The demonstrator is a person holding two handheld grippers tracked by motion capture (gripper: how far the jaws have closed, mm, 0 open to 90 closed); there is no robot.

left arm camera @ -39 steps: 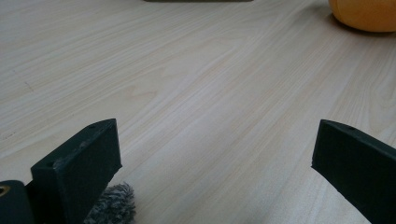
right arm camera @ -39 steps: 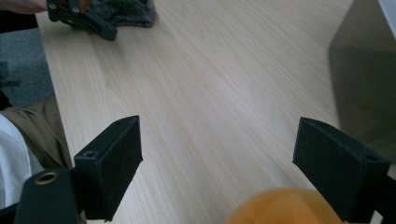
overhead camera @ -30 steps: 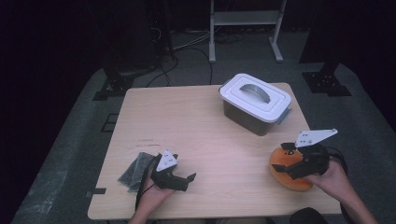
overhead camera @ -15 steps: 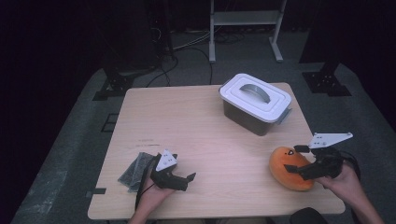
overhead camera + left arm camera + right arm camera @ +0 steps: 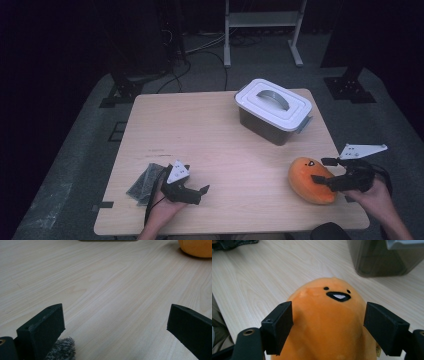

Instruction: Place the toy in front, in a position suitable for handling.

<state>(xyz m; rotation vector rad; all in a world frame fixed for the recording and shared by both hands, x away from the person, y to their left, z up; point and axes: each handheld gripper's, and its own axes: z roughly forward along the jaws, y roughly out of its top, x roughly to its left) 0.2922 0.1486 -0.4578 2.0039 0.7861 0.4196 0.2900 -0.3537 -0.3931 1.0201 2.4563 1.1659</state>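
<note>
An orange plush toy (image 5: 307, 181) with a small black face lies near the table's front right corner. My right gripper (image 5: 322, 170) points left at its near end. In the right gripper view the plush (image 5: 329, 315) sits between the two jaws of the right gripper (image 5: 329, 323). Those jaws have just been closing a little, but they stand wide beside the toy's flanks without squeezing it. My left gripper (image 5: 204, 189) rests at the front left, open, with only bare wood between its fingers (image 5: 42, 327).
A dark box with a white handled lid (image 5: 272, 107) stands at the back right, just beyond the plush (image 5: 387, 257). A grey fluffy cloth (image 5: 145, 180) lies left of the left gripper, its edge by the left jaw (image 5: 62, 350). The plush (image 5: 197, 247) shows far off.
My right gripper has drawn back to the right from over the plush and sunk to its near end, so more of the toy is uncovered. The left gripper has stayed put.
</note>
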